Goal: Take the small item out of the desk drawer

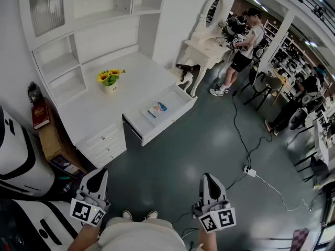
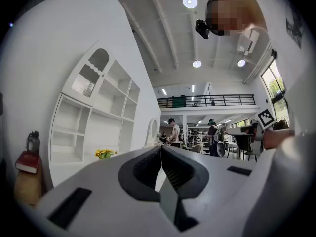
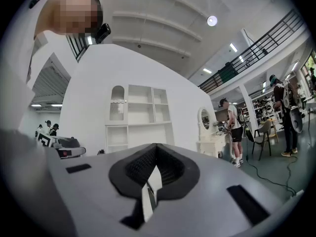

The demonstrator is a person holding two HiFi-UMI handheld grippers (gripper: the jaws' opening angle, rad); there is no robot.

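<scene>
The white desk (image 1: 94, 106) stands ahead with its drawer (image 1: 170, 114) pulled out over the grey floor. A small blue and white item (image 1: 157, 109) lies flat inside the drawer. Both grippers hover low near my body, well short of the desk. My left gripper (image 1: 98, 173) is shut with nothing in it; in the left gripper view (image 2: 161, 149) its jaws meet at the tips. My right gripper (image 1: 208, 179) is also shut and empty, and its jaws touch in the right gripper view (image 3: 156, 147).
A sunflower pot (image 1: 110, 80) sits on the desk under the shelves. A white vanity with a mirror (image 1: 207, 46) stands to the right, with a person (image 1: 243, 41) beside it. A cable and power strip (image 1: 250, 171) lie on the floor. A cardboard box (image 1: 49, 140) stands left of the desk.
</scene>
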